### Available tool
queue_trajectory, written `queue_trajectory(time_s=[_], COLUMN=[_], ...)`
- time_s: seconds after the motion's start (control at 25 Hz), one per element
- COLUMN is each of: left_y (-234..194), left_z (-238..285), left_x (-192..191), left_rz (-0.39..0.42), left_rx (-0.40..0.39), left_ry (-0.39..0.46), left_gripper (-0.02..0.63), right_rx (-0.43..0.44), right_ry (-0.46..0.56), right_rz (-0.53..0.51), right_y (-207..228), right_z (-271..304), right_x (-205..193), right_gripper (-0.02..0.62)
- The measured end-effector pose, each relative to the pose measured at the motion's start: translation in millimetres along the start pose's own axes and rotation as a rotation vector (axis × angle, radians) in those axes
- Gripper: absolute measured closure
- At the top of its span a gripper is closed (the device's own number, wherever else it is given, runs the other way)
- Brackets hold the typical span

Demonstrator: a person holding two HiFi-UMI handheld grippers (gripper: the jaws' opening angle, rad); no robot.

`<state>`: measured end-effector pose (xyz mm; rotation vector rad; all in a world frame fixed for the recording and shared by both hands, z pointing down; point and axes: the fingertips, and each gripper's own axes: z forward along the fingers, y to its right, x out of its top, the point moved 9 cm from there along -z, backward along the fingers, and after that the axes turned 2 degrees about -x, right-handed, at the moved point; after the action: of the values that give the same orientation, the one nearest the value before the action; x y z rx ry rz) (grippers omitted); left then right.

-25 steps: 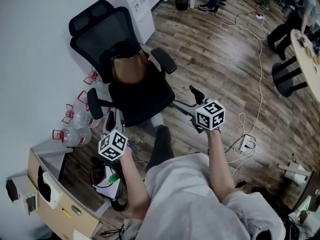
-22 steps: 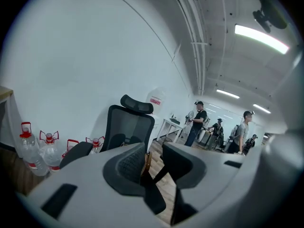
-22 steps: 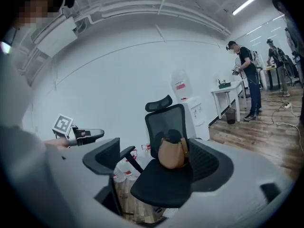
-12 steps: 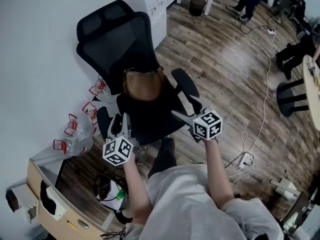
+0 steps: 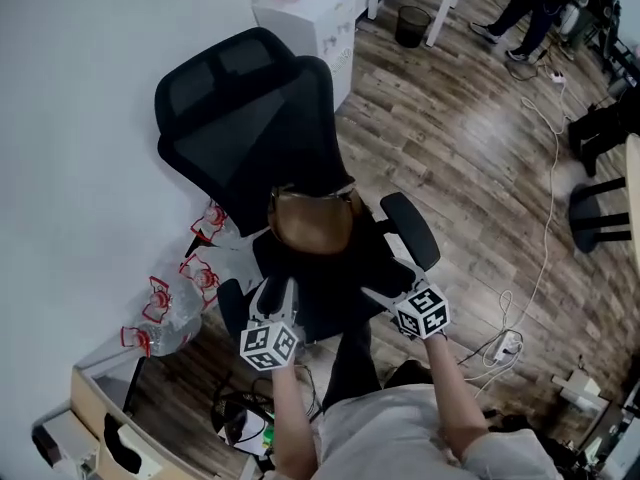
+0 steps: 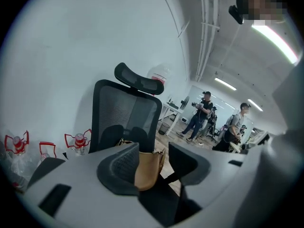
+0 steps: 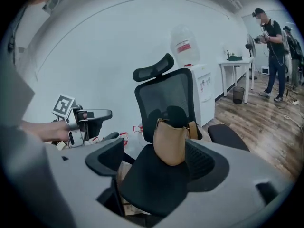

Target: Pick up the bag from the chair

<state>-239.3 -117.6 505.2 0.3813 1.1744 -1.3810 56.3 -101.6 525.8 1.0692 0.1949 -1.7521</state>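
A tan bag (image 5: pixel 312 220) stands upright on the seat of a black office chair (image 5: pixel 250 118), leaning on the backrest. My left gripper (image 5: pixel 272 294) hovers at the seat's front left edge, well short of the bag, and is open. Its jaws have just been opening with nothing between them. My right gripper (image 5: pixel 392 280) hangs at the seat's front right, by the armrest (image 5: pixel 410 230), also open. Its jaws have just been closing a little and are empty. The bag (image 6: pixel 148 170) shows ahead between the left gripper's pads. In the right gripper view the bag (image 7: pixel 171 141) sits ahead of the right gripper (image 7: pixel 154 158).
Several water jugs with red handles (image 5: pixel 175 308) lie on the floor left of the chair by the white wall. A water dispenser (image 5: pixel 310 18) stands behind it. A cable and power strip (image 5: pixel 505 346) lie on the wood floor at right. People (image 5: pixel 535 8) stand far back.
Both grippers have moved forward and down toward the chair, from well in front of it to the seat's front edge. The bag has not moved.
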Motion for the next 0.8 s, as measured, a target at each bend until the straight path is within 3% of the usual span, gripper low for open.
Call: queue_trajectory(time_s=[0.32, 0.56, 0.8], left_y=[-32, -52, -74], left_z=[47, 72, 97], left_x=[5, -12, -39], left_rz=[0.01, 0.012, 0.016], left_rx=[-0.021, 0.005, 0.045], left_ry=[-0.04, -0.092, -0.12], left_gripper=[0.42, 0.42, 0.42], right_rx=[-0.055, -0.027, -0.009], right_ry=[0.021, 0.002, -0.034], right_rz=[0.055, 0.054, 0.054], right_y=[33, 43, 63], right_z=[30, 71, 125], right_x=[20, 23, 2], right_gripper=[0.184, 0.184, 0.184])
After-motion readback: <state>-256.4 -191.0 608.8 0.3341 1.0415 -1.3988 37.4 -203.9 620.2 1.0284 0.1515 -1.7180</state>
